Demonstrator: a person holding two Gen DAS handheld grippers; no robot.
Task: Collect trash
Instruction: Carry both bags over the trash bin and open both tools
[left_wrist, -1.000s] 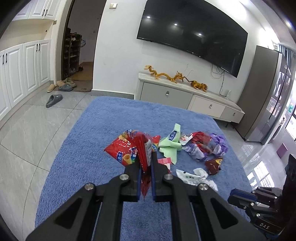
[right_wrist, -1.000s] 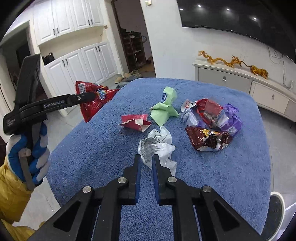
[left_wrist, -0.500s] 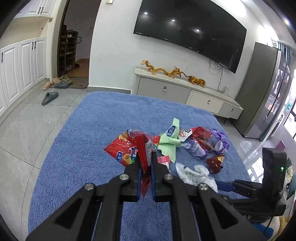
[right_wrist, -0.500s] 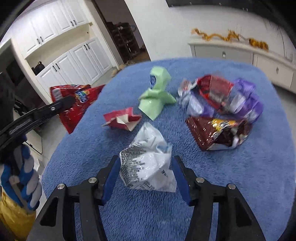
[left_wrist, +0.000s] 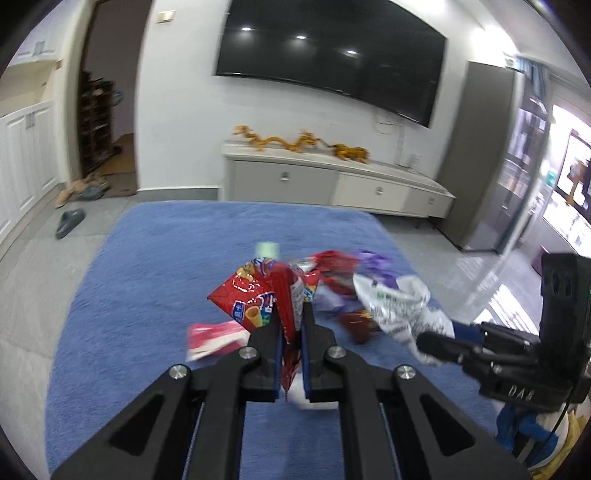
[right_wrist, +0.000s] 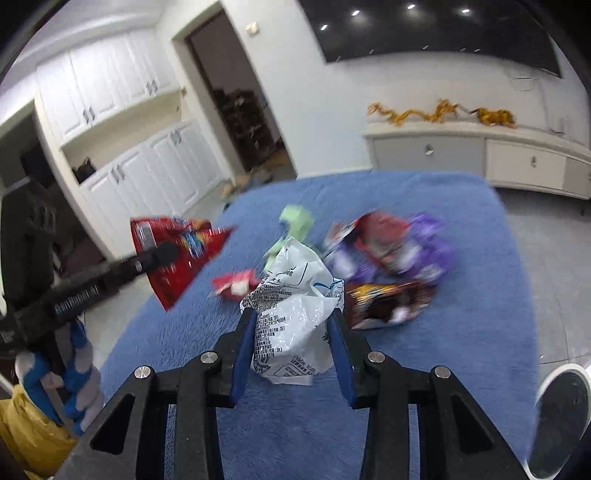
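Two pieces of trash sit in your tongs. Your left gripper (left_wrist: 291, 325) is clamped tight on the red snack bag (left_wrist: 258, 295); the bag stands up out of the narrow jaws, its lower tip hanging between the fingers. Your right gripper (right_wrist: 293, 332) has the crumpled white wrapper (right_wrist: 295, 314) between its blue pads (right_wrist: 243, 347), jaws closing on it; the wrapper is clear of the blue blanket (right_wrist: 480, 295), so it is carried.

Both grippers point forward and downward over the blanket. In the right wrist view your gloved left hand (right_wrist: 70, 369), blue and white, with a yellow sleeve (right_wrist: 26, 432) below it, holds its tool at the left edge.

Remaining on the blanket: a small red-and-white wrapper (right_wrist: 236, 284), a green wrapper (right_wrist: 295, 221), a red and purple heap (right_wrist: 399, 247), and a dark brown bag (right_wrist: 388, 302) just in front of that heap. All blurred.

Room: wall television (left_wrist: 332, 55), low cabinet (left_wrist: 332, 181) with gold dragon figures (left_wrist: 299, 142), white cupboards (right_wrist: 110, 110), tiled floor (left_wrist: 37, 277).
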